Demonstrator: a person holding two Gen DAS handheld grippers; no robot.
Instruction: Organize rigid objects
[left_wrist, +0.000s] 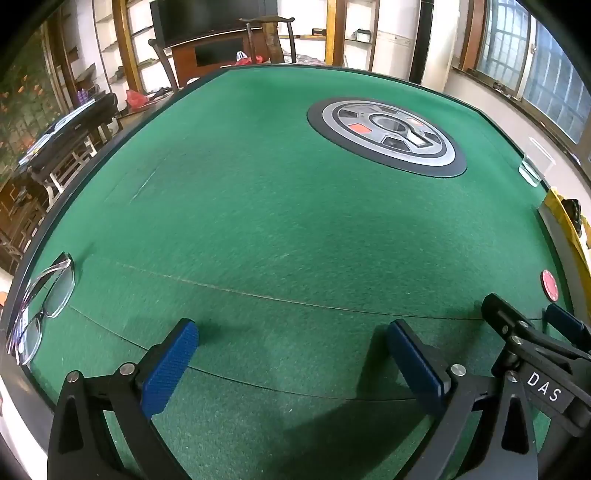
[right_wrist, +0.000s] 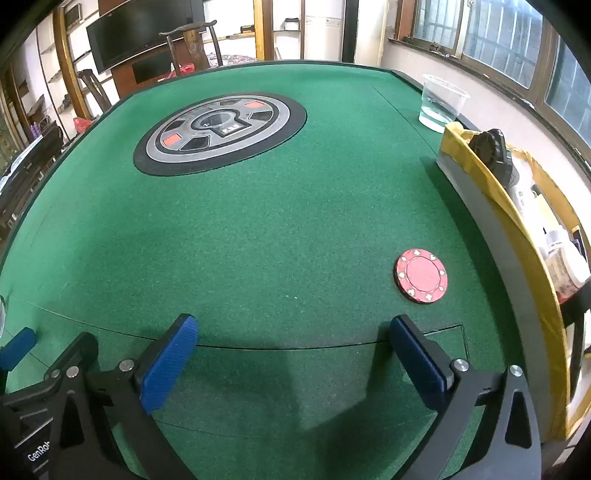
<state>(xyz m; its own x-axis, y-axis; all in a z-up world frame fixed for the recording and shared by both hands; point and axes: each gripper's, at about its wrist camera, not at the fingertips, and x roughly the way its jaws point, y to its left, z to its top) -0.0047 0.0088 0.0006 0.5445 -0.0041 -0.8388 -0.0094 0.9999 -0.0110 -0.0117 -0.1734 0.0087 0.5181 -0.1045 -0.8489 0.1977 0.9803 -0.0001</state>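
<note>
A red poker chip (right_wrist: 422, 275) lies flat on the green felt table (right_wrist: 258, 221), just ahead and right of my right gripper (right_wrist: 293, 328), which is open and empty. The chip also shows in the left wrist view (left_wrist: 551, 288) at the far right. Clear-framed glasses (left_wrist: 44, 302) lie at the table's left edge, left of my left gripper (left_wrist: 293, 332), which is open and empty. The right gripper's body (left_wrist: 535, 354) shows at the right of the left wrist view.
A round control panel (right_wrist: 219, 133) is set into the table's middle. A clear plastic cup (right_wrist: 441, 103) stands at the far right edge. A yellow-lined box (right_wrist: 517, 206) holding several items sits beside the table on the right. Chairs and shelves stand beyond.
</note>
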